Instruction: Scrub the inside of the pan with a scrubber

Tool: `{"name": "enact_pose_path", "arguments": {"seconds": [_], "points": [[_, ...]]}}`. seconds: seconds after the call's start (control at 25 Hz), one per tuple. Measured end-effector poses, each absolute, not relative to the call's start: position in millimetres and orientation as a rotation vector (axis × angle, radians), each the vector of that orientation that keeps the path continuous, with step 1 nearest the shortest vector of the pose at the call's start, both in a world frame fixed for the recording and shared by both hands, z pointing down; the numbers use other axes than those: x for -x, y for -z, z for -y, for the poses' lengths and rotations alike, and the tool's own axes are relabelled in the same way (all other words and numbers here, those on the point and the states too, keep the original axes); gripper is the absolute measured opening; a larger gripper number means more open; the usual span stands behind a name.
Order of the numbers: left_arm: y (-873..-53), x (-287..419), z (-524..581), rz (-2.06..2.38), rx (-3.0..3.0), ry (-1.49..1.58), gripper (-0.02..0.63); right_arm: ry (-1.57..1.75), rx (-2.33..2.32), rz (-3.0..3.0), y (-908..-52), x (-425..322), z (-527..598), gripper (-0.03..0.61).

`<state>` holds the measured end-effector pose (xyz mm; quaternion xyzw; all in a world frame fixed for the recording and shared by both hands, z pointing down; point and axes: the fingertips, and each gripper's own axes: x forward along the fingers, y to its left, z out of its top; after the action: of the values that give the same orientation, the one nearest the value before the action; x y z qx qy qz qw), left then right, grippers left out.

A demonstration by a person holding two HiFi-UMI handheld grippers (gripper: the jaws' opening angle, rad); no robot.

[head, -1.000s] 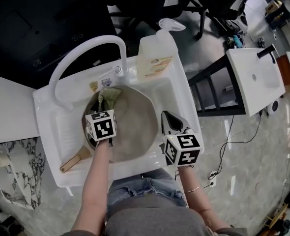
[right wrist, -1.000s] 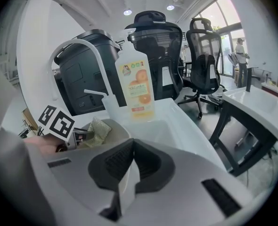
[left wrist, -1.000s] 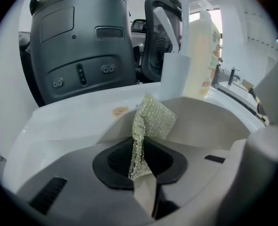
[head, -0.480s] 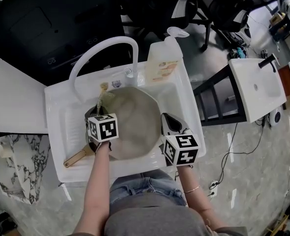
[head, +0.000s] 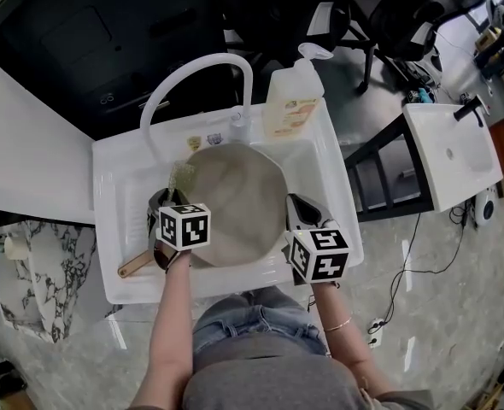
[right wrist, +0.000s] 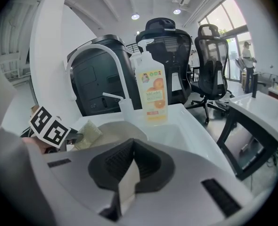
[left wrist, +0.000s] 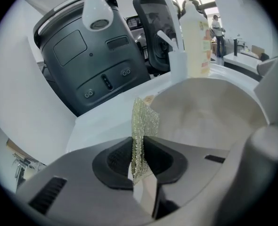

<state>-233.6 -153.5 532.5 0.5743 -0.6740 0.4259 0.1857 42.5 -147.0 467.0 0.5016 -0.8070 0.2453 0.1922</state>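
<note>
A round grey pan [head: 235, 205] lies in the white sink [head: 115, 178], its wooden handle [head: 136, 265] pointing to the near left. My left gripper [head: 175, 195] is over the pan's left rim, shut on a greenish mesh scrubber [head: 182, 178]. In the left gripper view the scrubber [left wrist: 143, 121] stands upright, pinched between the jaws of that gripper [left wrist: 140, 144], with the pan's inside [left wrist: 209, 117] just ahead to the right. My right gripper [head: 297, 203] hovers at the pan's right rim; in its own view this gripper [right wrist: 132, 150] is shut and holds nothing.
A white arched faucet [head: 192, 75] rises at the sink's back. A soap bottle [head: 291, 101] with a pump stands at the back right corner. Office chairs [right wrist: 214, 65] and a second white basin [head: 453, 148] are to the right.
The head view has shifted, so the sink sits higher and more to the right. My left gripper and scrubber slid slightly toward me along the pan's left side. The right gripper has barely moved.
</note>
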Motion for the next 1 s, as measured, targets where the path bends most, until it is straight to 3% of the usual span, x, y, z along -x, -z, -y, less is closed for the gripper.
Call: {"name": "enact_pose_path", "arguments": {"seconds": [0.64,0.8,1.0], "points": [[-489.7,220.2,113.7,1.744,-1.995,-1.103,0.072,-0.663,-1.452,2.242,-462.6,-46.9,112.2,0.011],[-480.8,200.9,145.4,1.622,-2.230,-1.414,0.071,-0.669,-1.507,2.213,-464.5,-58.3,102.4,0.011],[-492.5,168.1,169.0,1.420,-2.441,-2.250,0.069,-0.684,-1.595,2.166,-463.0,-77.4,88.3,0.011]]}}
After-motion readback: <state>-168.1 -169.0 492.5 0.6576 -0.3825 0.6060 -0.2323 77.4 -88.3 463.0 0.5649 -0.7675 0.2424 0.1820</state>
